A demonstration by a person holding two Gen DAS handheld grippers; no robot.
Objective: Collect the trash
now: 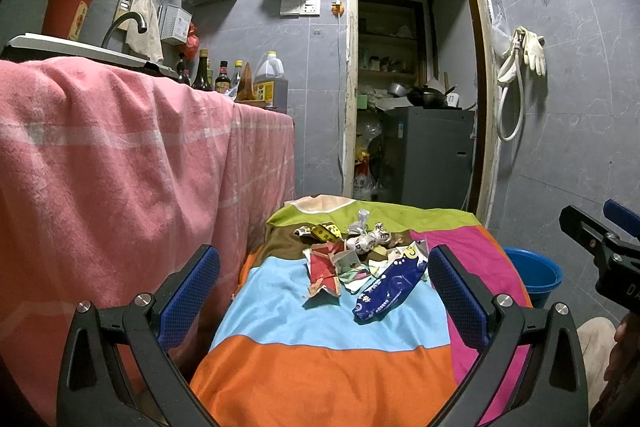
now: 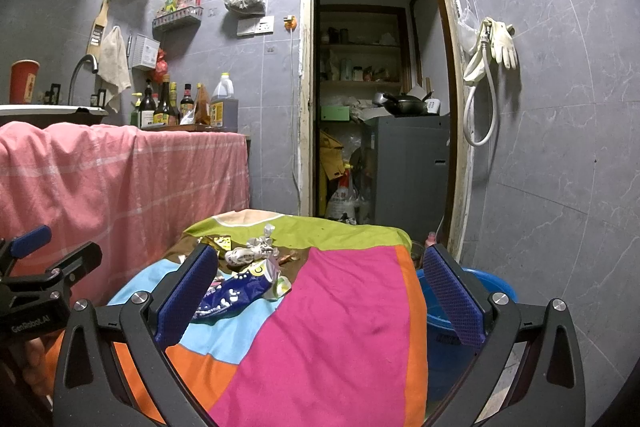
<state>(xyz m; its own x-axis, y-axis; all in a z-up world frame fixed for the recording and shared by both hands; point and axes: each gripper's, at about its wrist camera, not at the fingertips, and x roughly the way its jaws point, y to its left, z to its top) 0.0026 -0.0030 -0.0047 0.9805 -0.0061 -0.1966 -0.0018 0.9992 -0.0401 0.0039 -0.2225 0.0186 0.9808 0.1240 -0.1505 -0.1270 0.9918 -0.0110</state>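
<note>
Jaws wide: left gripper, right gripper (empty); wrappers ahead.

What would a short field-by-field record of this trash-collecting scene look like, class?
surface: colour-block cloth
trash: wrapper pile on the cloth's far half
nearest piece: blue packet
bin: blue bucket beside the cloth, on the right
left tongs: open, empty, short of the pile
right tongs: open, empty
progress: nothing picked up yet
</note>
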